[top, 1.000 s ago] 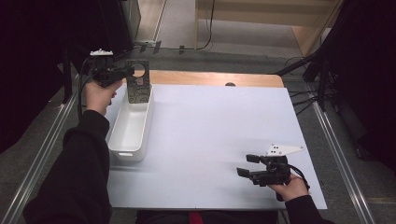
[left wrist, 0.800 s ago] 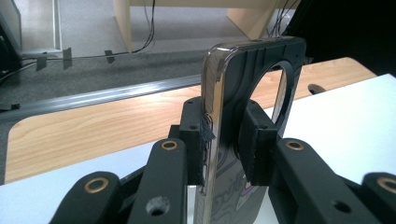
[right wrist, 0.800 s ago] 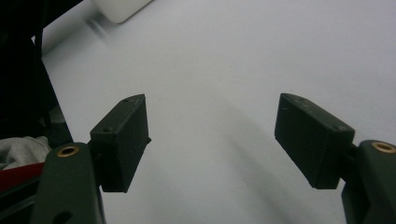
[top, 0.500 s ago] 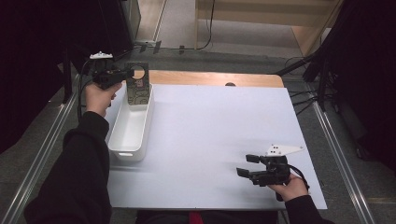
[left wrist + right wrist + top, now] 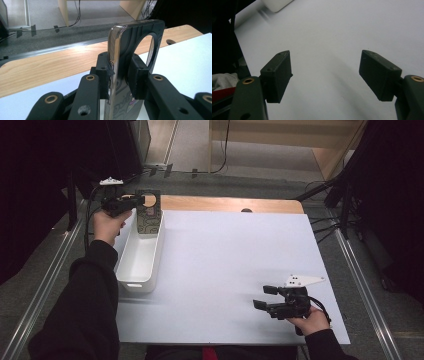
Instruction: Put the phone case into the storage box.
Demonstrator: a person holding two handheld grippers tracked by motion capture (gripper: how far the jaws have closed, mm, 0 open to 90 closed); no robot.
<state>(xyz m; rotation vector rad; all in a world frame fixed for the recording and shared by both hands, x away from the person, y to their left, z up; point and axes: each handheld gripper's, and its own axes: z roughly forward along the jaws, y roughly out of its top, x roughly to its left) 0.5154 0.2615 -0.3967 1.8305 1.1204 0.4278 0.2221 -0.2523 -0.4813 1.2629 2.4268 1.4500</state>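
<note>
At 10 o'clock on the table [image 5: 225, 270], left gripper [image 5: 131, 202] fingers pinch a phone case [image 5: 148, 214] upright over the far end of the white bin [image 5: 136, 265]; lowering and release likely remain. Right gripper [image 5: 264, 297] idles at 5 o'clock, fingers wide apart, holding nothing.

The work surface is a white table top [image 5: 225, 270] laid over a wooden bench, whose bare wooden strip [image 5: 225, 204] shows along the far edge. One white rectangular bin [image 5: 140, 257] stands directly on the white surface at its left side, long axis running front to back, against the left edge.
</note>
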